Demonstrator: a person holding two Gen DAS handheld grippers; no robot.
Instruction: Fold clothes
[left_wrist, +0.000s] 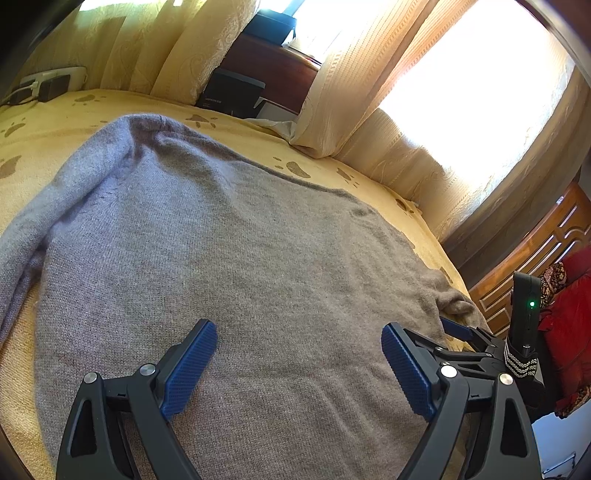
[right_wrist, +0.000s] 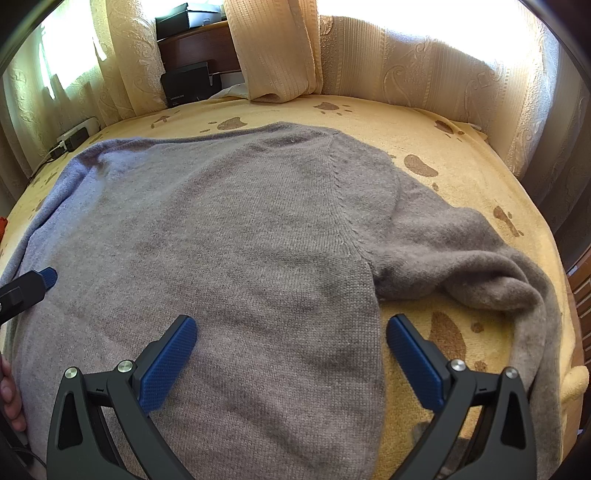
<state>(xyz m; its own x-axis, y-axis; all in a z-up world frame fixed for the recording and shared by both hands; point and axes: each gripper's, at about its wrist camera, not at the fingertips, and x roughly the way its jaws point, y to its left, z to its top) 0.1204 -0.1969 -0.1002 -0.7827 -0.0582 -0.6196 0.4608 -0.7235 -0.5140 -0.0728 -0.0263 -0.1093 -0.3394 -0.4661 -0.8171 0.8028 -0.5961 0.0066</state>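
sweater (right_wrist: 236, 236) flat on bed (right_wrist: 461, 122), sleeve (right_wrist: 480, 258) bunched at its side | left tongs (left_wrist: 299, 369) spread, empty, over sweater | right tongs (right_wrist: 291, 362) spread, astride sweater's edge | risk: pinching one knit layer, skewed fold

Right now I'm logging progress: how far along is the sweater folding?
Done: the grey sweater lies spread flat on the yellow blanket. In hand: nothing; the left gripper and right gripper are both open above it. Left: every fold, starting with the bunched right sleeve.
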